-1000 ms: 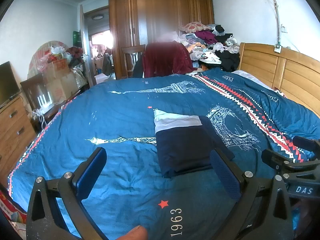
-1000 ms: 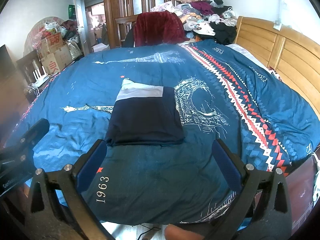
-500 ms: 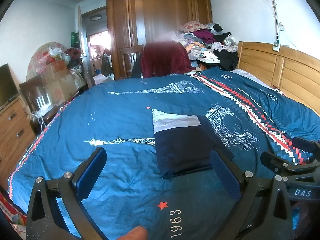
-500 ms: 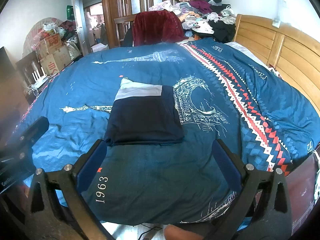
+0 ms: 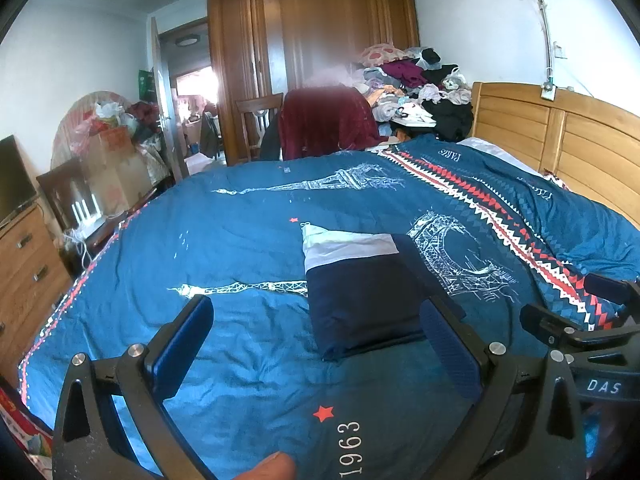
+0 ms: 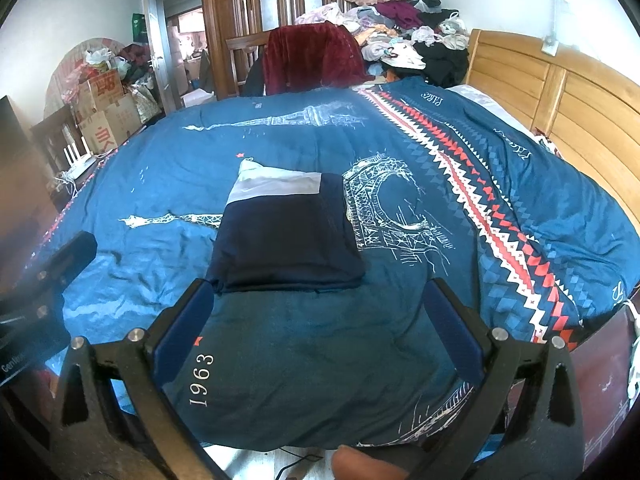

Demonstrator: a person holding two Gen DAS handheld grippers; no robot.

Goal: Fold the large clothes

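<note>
One folded garment [image 6: 286, 236] beyond both empty, spread hand-held grippers [image 6: 316, 328].

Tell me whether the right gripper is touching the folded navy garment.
Apart. In the right wrist view the open right gripper sits short of the folded navy garment, with bare duvet between the fingers.

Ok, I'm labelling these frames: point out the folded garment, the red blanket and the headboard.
folded garment [image 6: 288, 240], right wrist view, its navy top face.
red blanket [image 6: 312, 56], right wrist view, its draped front.
headboard [image 5: 580, 140], left wrist view, a wooden slat.
</note>
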